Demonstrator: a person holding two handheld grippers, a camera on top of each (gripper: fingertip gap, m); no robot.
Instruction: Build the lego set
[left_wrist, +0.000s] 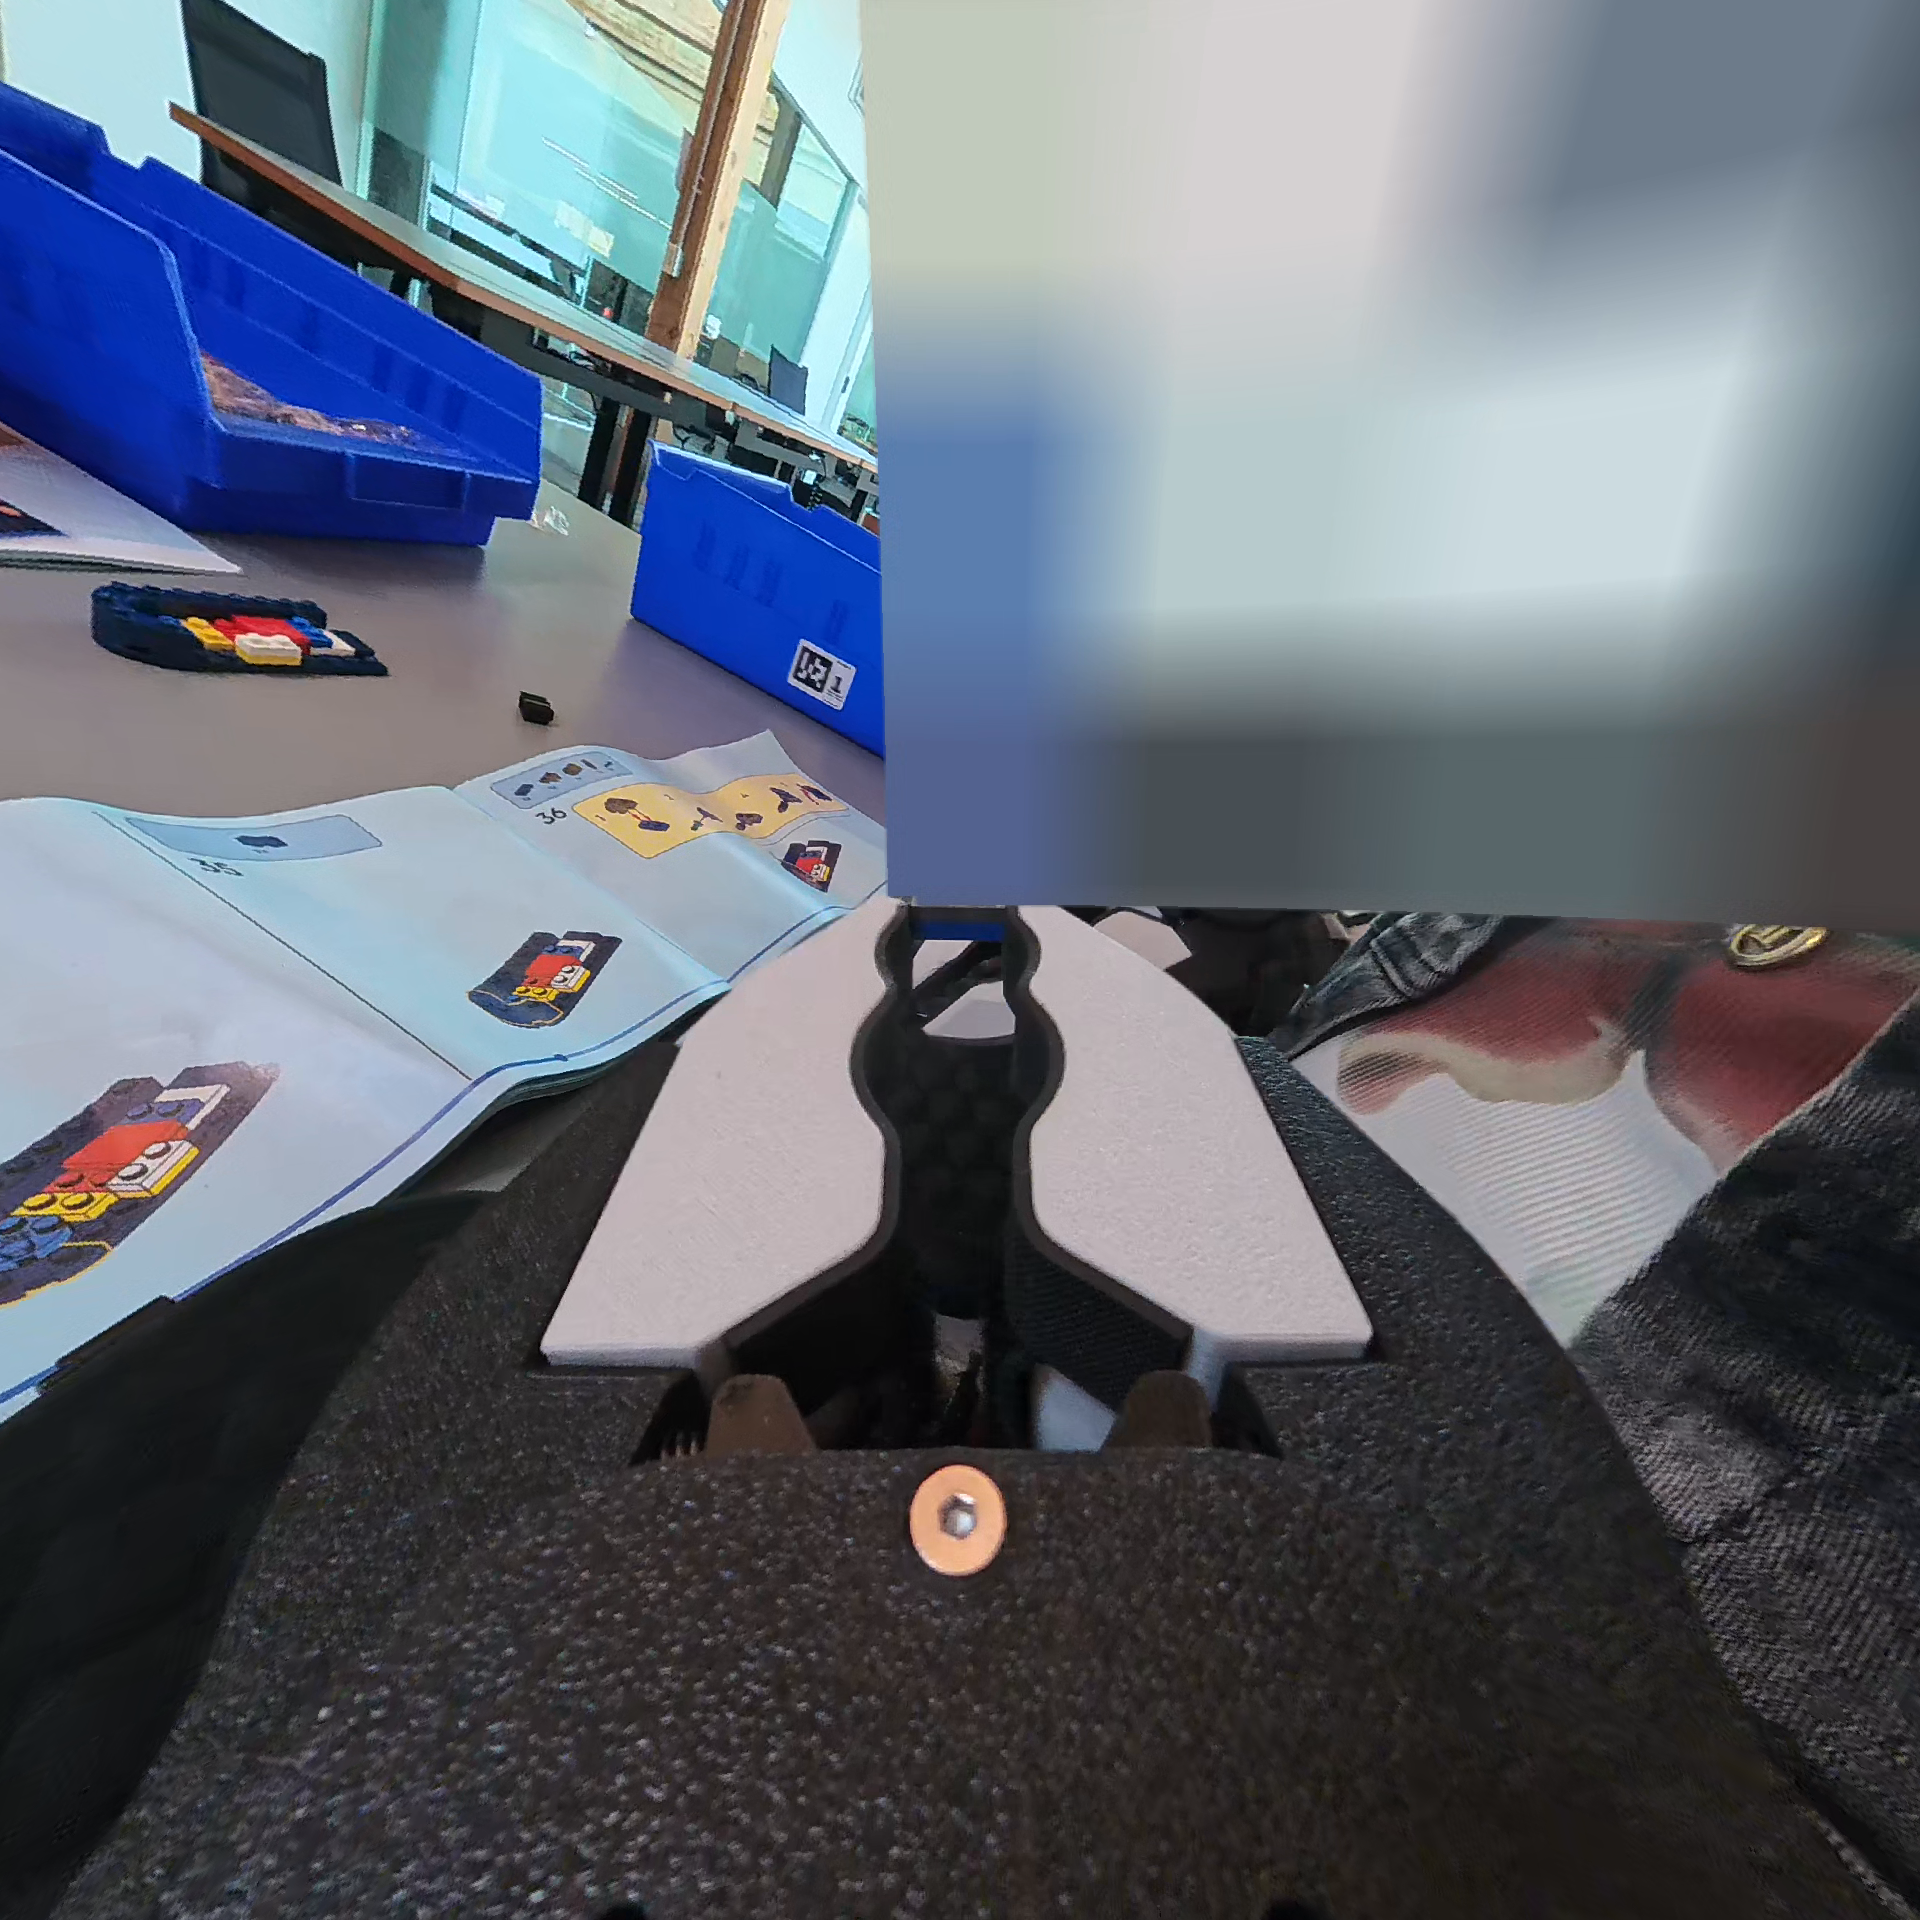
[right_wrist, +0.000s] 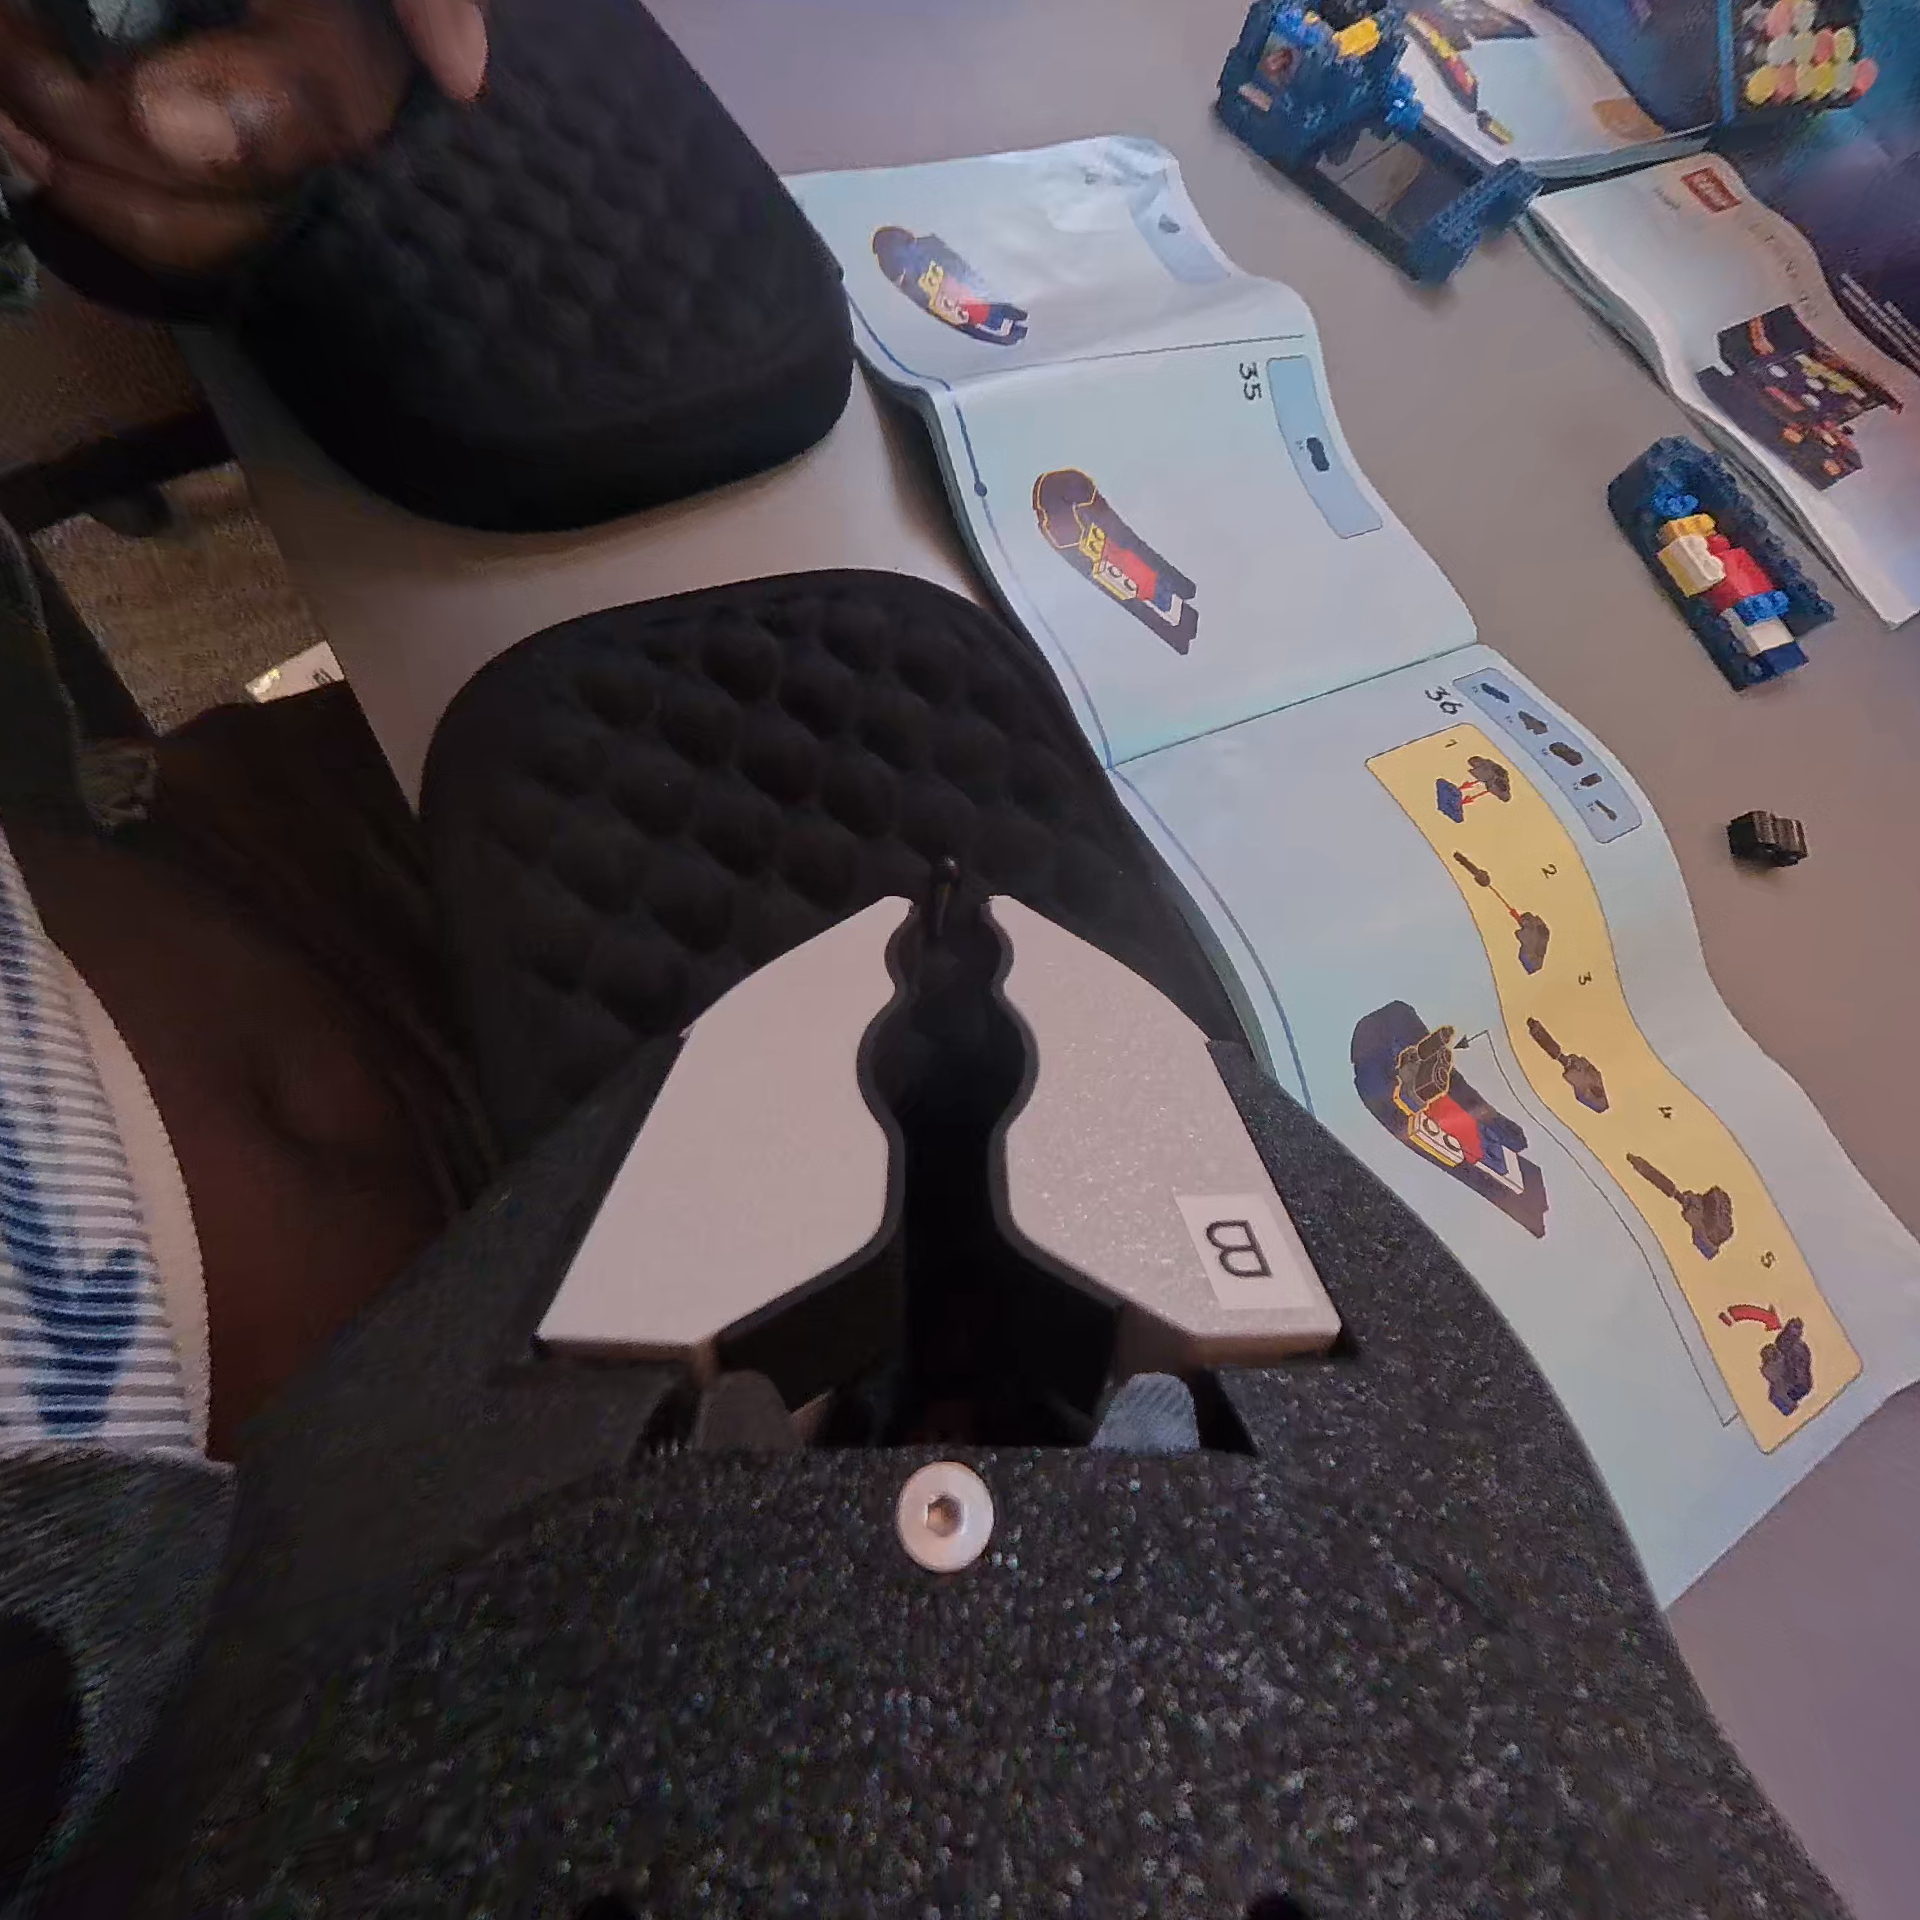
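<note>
In the left wrist view my left gripper is shut on a small blue brick, held at the very fingertips; a blurred patch hides everything above it. In the right wrist view my right gripper is shut on a thin black pin that sticks out past the tips, above a black dimpled pad. An open instruction booklet lies right of that pad and also shows in the left wrist view. A small loose black piece lies on the table beyond the booklet, also in the left wrist view.
A dark blue brick build with red, yellow and white bricks sits on the grey table. Blue bins stand behind. A second dimpled pad, a hand, a larger blue build and more booklets are farther off. One gripper's finger ends stand about 12 centimetres off the other's.
</note>
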